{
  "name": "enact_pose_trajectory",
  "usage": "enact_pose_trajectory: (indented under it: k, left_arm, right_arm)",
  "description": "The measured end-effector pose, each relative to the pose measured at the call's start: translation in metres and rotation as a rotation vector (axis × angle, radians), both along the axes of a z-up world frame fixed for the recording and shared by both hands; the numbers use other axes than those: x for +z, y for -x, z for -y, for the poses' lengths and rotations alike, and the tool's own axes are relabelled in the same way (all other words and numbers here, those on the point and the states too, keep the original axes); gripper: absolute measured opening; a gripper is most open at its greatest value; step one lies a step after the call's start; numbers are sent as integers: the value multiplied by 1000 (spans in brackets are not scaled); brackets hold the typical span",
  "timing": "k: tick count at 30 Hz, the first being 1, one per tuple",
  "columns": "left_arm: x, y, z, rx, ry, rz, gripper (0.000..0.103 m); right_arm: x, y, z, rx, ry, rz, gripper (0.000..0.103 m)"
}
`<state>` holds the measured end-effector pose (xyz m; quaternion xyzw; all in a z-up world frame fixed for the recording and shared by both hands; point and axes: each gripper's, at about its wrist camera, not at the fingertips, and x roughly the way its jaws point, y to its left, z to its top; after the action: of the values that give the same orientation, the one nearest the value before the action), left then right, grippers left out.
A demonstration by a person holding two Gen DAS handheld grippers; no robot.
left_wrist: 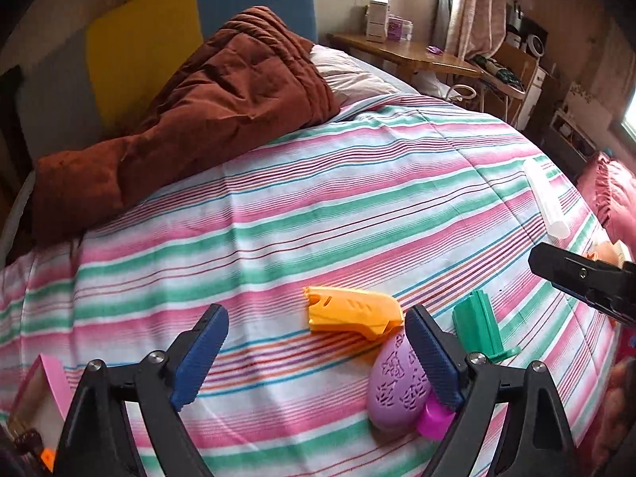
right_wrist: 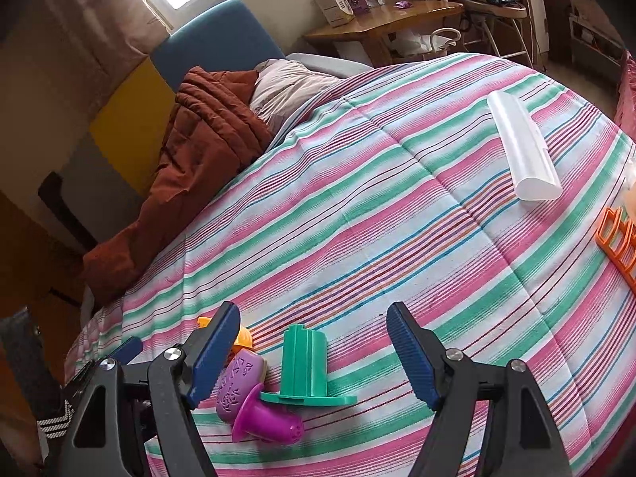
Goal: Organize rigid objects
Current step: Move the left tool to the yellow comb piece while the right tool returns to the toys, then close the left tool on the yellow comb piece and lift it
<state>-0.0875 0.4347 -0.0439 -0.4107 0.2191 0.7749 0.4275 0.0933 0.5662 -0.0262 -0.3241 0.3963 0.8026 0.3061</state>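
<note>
On the striped bedspread [left_wrist: 318, 206] several plastic pieces lie in a cluster: an orange shell [left_wrist: 353, 312], a lilac perforated oval [left_wrist: 397, 385], a magenta cup [left_wrist: 435, 423] and a green ribbed stand [left_wrist: 479, 326]. My left gripper [left_wrist: 316, 314] is open above them. The orange shell lies ahead between its fingers, and the oval lies by the right finger. My right gripper [right_wrist: 314, 310] is open too, with the green stand [right_wrist: 304, 365] between its fingers, untouched. The lilac oval [right_wrist: 238, 385] and magenta cup [right_wrist: 266, 421] lie beside its left finger. A white long case [right_wrist: 520, 147] lies farther off.
An orange lattice piece [right_wrist: 620, 238] lies at the bed's right edge. A brown quilt [left_wrist: 206, 111] and a pillow [left_wrist: 349, 75] are heaped at the headboard. A pink box [left_wrist: 43, 393] sits at lower left. A wooden desk [right_wrist: 381, 24] stands beyond the bed.
</note>
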Motion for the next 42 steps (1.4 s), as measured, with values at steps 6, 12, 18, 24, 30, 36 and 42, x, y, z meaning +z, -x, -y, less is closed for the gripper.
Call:
enact_pose_trajectory:
  k: [6, 12, 18, 24, 30, 36, 42]
  left_arm:
    - [-21, 1, -35, -88, 64, -35, 92]
    - [-46, 19, -32, -80, 62, 51, 42]
    - [-50, 35, 2, -5, 31, 145, 9]
    - [-48, 23, 40, 29, 17, 181, 9]
    - [-46, 1, 75, 24, 4, 248, 20]
    - [-21, -6, 112, 178, -107, 330, 61]
    - [-9, -63, 96, -41, -30, 145, 60]
  right_arm:
    - [-2, -2, -4, -8, 24, -10, 78]
    - [-5, 0, -4, -1, 27, 3, 78]
    - [-7, 1, -4, 2, 24, 16, 78]
    - [-9, 1, -5, 3, 21, 27, 77]
    - [-12, 2, -5, 4, 20, 45, 77]
    - [-10, 2, -4, 2, 8, 49, 77]
    - [-9, 0, -5, -7, 17, 37, 77]
